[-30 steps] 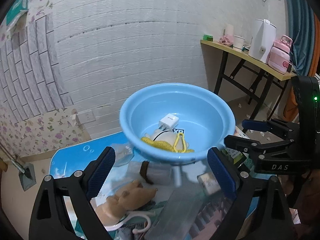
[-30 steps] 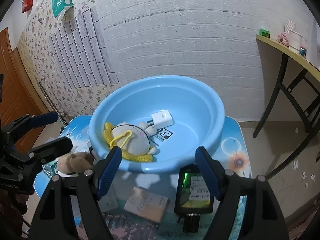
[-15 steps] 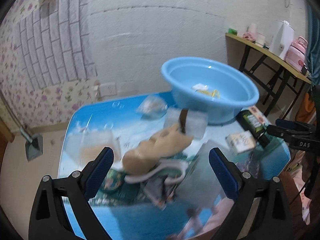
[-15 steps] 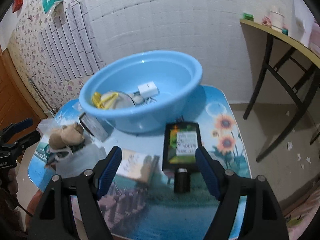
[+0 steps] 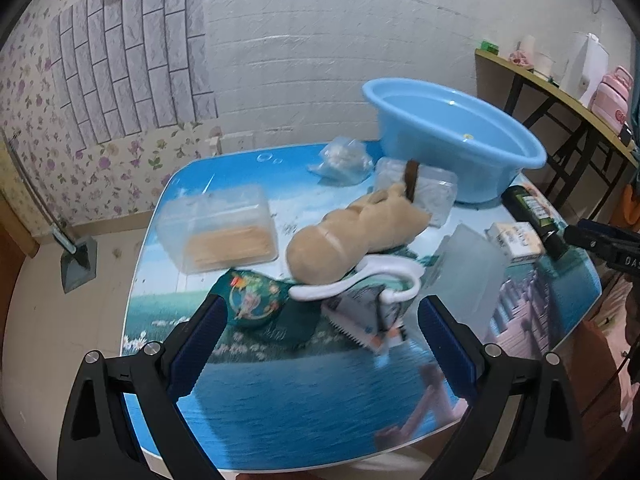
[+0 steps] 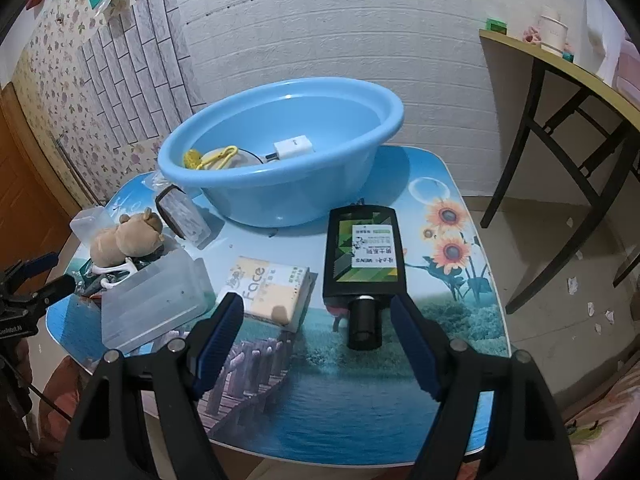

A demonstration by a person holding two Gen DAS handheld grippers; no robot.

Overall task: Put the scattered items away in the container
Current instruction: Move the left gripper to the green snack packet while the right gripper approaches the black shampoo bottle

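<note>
A blue basin (image 6: 304,184) stands at the table's back; it also shows in the left wrist view (image 5: 448,136). A white charger (image 6: 293,147) and a yellow cord (image 6: 212,157) lie inside it. On the table lie a black bottle (image 6: 363,256), a tissue pack (image 6: 272,285), a clear box (image 6: 148,300) and a tan plush toy (image 5: 352,232), also in the right wrist view (image 6: 128,236). My left gripper (image 5: 320,348) is open and empty, before a green pouch (image 5: 256,300). My right gripper (image 6: 316,344) is open and empty, just short of the bottle's cap.
A clear tub of sticks (image 5: 224,232), a plastic bag (image 5: 344,158), a white hanger (image 5: 360,280) and a small packet (image 5: 360,324) lie on the blue picture table (image 5: 304,392). A side table (image 6: 560,80) stands at the right by the brick wall.
Both grippers have pulled back and up from the basin toward the table's near edge. The left one swung left, so the plush toy and tub now lie ahead. Both stayed open and empty.
</note>
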